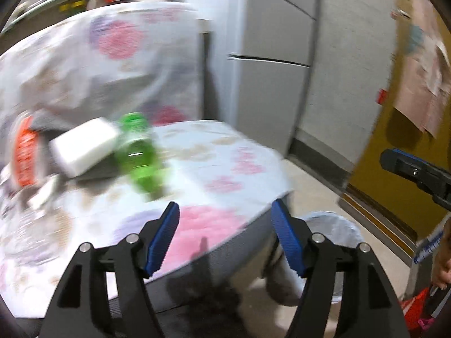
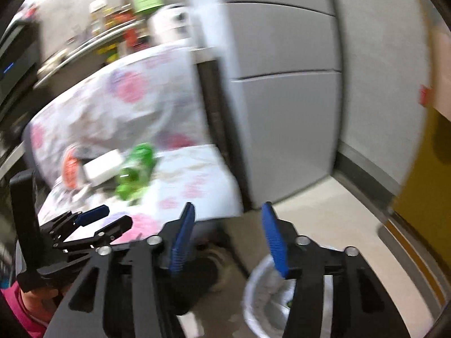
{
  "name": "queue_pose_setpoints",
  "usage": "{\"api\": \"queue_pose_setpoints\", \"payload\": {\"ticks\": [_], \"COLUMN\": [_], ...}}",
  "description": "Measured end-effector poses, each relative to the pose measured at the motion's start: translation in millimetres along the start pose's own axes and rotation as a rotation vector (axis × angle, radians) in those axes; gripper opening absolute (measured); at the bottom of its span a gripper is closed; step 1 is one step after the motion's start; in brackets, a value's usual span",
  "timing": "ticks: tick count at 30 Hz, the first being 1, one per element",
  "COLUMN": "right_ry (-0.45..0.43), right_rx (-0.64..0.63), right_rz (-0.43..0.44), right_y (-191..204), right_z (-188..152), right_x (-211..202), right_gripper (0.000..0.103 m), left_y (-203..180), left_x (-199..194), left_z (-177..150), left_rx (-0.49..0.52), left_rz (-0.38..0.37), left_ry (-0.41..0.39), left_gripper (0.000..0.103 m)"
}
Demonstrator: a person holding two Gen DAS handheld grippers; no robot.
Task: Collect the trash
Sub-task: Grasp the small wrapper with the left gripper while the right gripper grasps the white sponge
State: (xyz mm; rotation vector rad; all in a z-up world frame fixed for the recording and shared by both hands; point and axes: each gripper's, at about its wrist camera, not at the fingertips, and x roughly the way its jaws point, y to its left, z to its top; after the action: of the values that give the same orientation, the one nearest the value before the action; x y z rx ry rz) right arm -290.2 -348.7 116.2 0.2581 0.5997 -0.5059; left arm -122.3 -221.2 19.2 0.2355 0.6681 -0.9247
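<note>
A green plastic bottle (image 1: 139, 155) lies on the flowered seat cover (image 1: 225, 166) of a chair, beside a white box (image 1: 84, 145) and an orange-labelled wrapper (image 1: 26, 155). The same bottle (image 2: 135, 171), box (image 2: 103, 167) and wrapper (image 2: 70, 170) show in the right wrist view. My left gripper (image 1: 225, 236) is open and empty above the seat's front edge; it also shows in the right wrist view (image 2: 101, 219). My right gripper (image 2: 228, 236) is open and empty above a lined trash bin (image 2: 262, 290). The bin (image 1: 335, 225) stands on the floor right of the chair.
A grey fridge (image 1: 270, 56) stands behind the chair, with a yellow door (image 1: 394, 155) to the right. A cluttered shelf (image 2: 93, 39) is at the back left. Both views are motion-blurred.
</note>
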Motion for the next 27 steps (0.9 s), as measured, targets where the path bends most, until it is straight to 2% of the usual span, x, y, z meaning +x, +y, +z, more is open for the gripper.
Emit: {"api": "queue_pose_setpoints", "payload": {"ticks": [6, 9, 15, 21, 24, 27], "right_ry": [0.034, 0.057, 0.089, 0.094, 0.093, 0.094], "right_rx": [-0.133, -0.198, -0.280, -0.308, -0.316, -0.310], "right_rz": [0.127, 0.184, 0.248, 0.282, 0.281, 0.277], "right_y": [79, 120, 177, 206, 215, 218], "right_z": [17, 23, 32, 39, 44, 48], "right_x": [35, 54, 88, 108, 118, 127], "right_gripper": [0.060, 0.062, 0.062, 0.062, 0.062, 0.062], "left_y": [79, 114, 188, 271, 298, 321], "left_x": [-28, -41, -63, -67, -55, -27], "left_z": [-11, -16, -27, -32, -30, -25], "left_rx": [-0.087, -0.137, -0.232, -0.298, -0.301, -0.268], "left_rz": [0.180, 0.229, 0.363, 0.524, 0.558, 0.569], "left_ry": [0.006, 0.013, 0.028, 0.054, 0.090, 0.158], "left_gripper": [0.074, 0.076, 0.076, 0.076, 0.076, 0.076]}}
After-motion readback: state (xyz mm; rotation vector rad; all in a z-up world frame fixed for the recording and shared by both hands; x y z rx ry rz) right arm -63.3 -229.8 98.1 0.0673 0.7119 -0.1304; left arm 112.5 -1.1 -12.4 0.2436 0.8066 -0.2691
